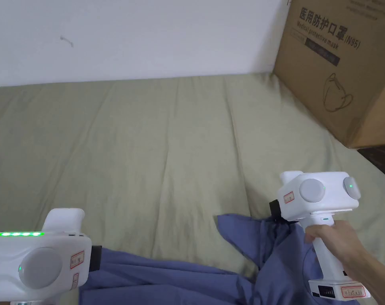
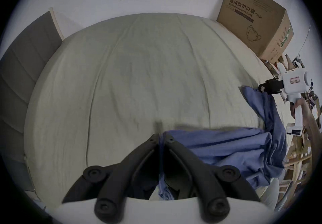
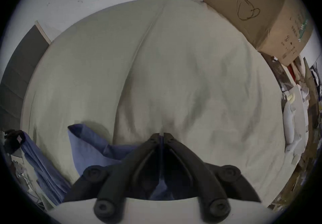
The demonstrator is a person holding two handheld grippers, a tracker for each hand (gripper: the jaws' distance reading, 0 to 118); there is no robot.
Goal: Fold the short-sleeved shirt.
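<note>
A blue short-sleeved shirt (image 1: 195,278) hangs stretched between my two grippers over the near edge of the bed. My left gripper (image 2: 161,138) is shut on one edge of the shirt (image 2: 226,147); blue cloth runs between its jaws. My right gripper (image 3: 161,136) is shut on another part of the shirt (image 3: 90,142), with cloth pinched between its jaws. In the head view the left gripper (image 1: 96,258) sits at the lower left and the right gripper (image 1: 275,212) at the lower right, held by a hand. One sleeve (image 1: 239,234) sticks up beside the right gripper.
An olive-green sheet (image 1: 159,151) covers the bed, wrinkled, stretching to a white wall. A large cardboard box (image 1: 342,67) stands at the bed's far right corner. A dark headboard (image 2: 22,71) borders the left side. Clutter and wooden furniture (image 2: 296,158) lie off the bed's right.
</note>
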